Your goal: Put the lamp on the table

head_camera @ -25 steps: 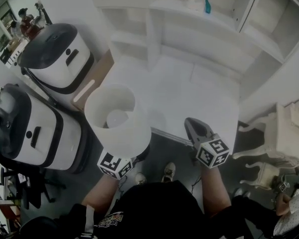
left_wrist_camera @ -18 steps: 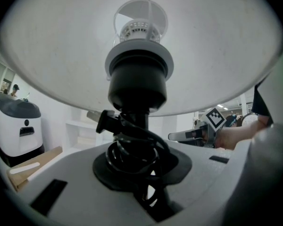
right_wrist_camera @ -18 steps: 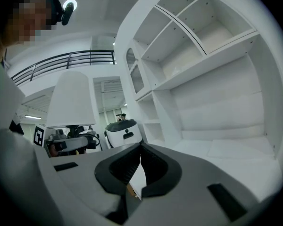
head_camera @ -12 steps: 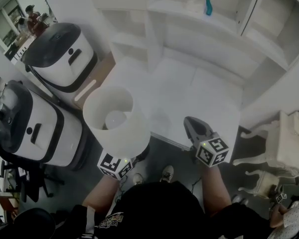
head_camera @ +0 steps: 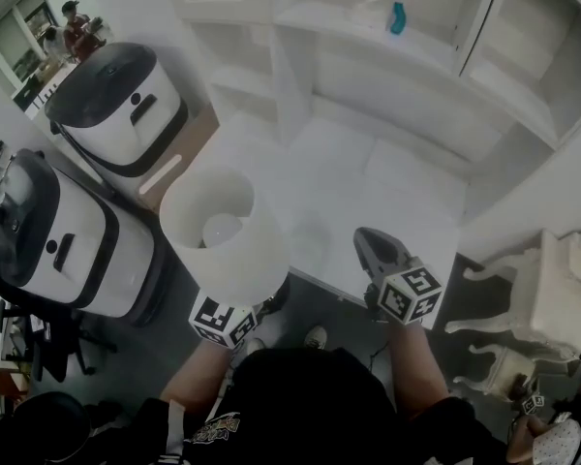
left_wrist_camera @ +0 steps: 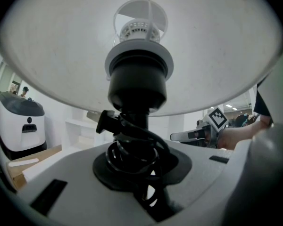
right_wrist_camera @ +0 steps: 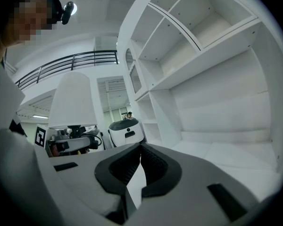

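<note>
The lamp (head_camera: pixel 223 232) has a wide white shade and hangs upright just off the front left corner of the white table (head_camera: pixel 368 187). My left gripper (left_wrist_camera: pixel 132 160) is shut on the lamp's black stem (left_wrist_camera: pixel 137 86), where the black cord (left_wrist_camera: pixel 132 147) is coiled. In the head view the shade hides its jaws and only its marker cube (head_camera: pixel 223 320) shows. My right gripper (head_camera: pixel 380 252) is held over the table's front edge, to the right of the lamp. It is shut with nothing in it, the tips touching (right_wrist_camera: pixel 140 149). The right gripper view shows the lamp (right_wrist_camera: pixel 73 100) to the left.
Two rounded white-and-black machines (head_camera: pixel 121 105) (head_camera: pixel 63 245) stand on the left, with a flat board (head_camera: pixel 169 168) between them and the table. White shelving (head_camera: pixel 426 66) backs the table, with a teal bottle (head_camera: pixel 395 17) on it. A white ornate chair (head_camera: pixel 537 303) stands at the right.
The view has shifted slightly as the person steps. The lamp stays in the left gripper, and both grippers keep their stance.
</note>
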